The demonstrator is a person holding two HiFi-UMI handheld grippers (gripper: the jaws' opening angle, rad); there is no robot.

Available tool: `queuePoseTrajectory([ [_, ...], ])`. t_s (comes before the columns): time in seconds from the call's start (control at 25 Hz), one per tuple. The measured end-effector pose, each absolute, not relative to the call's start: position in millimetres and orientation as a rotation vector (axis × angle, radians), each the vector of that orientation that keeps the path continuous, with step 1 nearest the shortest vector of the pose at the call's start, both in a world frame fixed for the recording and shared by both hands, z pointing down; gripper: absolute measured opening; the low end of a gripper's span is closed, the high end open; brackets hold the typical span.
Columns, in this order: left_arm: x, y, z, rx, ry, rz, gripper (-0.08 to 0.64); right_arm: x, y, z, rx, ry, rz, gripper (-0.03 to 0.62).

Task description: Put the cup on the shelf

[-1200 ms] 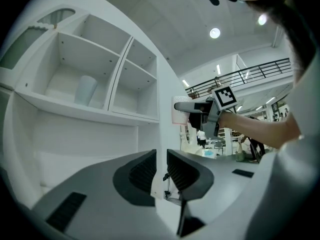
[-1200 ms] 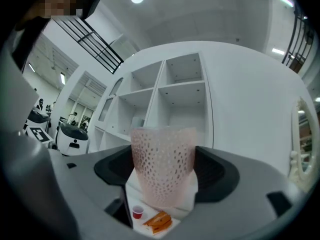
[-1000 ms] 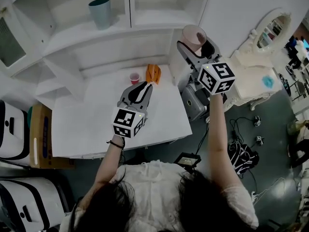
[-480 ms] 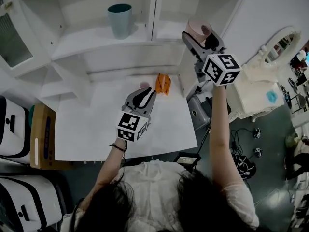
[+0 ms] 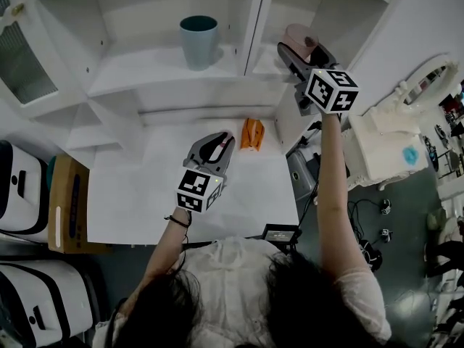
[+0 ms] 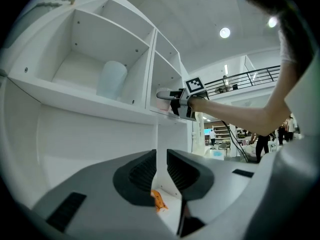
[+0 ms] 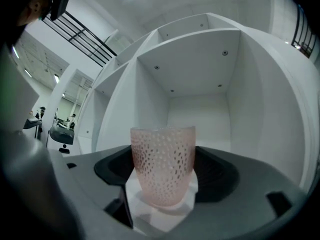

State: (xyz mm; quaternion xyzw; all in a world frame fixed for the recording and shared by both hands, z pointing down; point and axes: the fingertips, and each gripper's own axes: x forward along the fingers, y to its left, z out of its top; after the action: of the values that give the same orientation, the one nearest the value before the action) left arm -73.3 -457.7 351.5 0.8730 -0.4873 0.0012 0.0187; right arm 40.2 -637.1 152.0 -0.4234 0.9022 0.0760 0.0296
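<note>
My right gripper (image 7: 163, 176) grips the pink dotted cup (image 7: 163, 159) upright between its jaws, right at the mouth of an open shelf compartment (image 7: 200, 109). I cannot tell whether the cup touches the board. In the head view it sits at one o'clock from my left gripper (image 5: 217, 142), which hovers over the white table (image 5: 130, 194) with its jaws narrow and nothing in the slim gap. A teal cup (image 5: 199, 40) stands on the shelf at twelve o'clock. An orange object (image 5: 252, 133) lies at two o'clock, near the left gripper.
</note>
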Motion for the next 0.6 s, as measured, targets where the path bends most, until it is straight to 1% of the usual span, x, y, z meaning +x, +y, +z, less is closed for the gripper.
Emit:
queuePoseTrajectory([
  [0.4,-88,-471,358,2.693,-1.532,0.022,0.075,31,-661,155,-1.369,2.854,0.167,0.336],
  [0.6,-87,-474,357,2.694,-1.531,0.022,0.075,21,-661,164,-1.398,2.939,0.244,0.336],
])
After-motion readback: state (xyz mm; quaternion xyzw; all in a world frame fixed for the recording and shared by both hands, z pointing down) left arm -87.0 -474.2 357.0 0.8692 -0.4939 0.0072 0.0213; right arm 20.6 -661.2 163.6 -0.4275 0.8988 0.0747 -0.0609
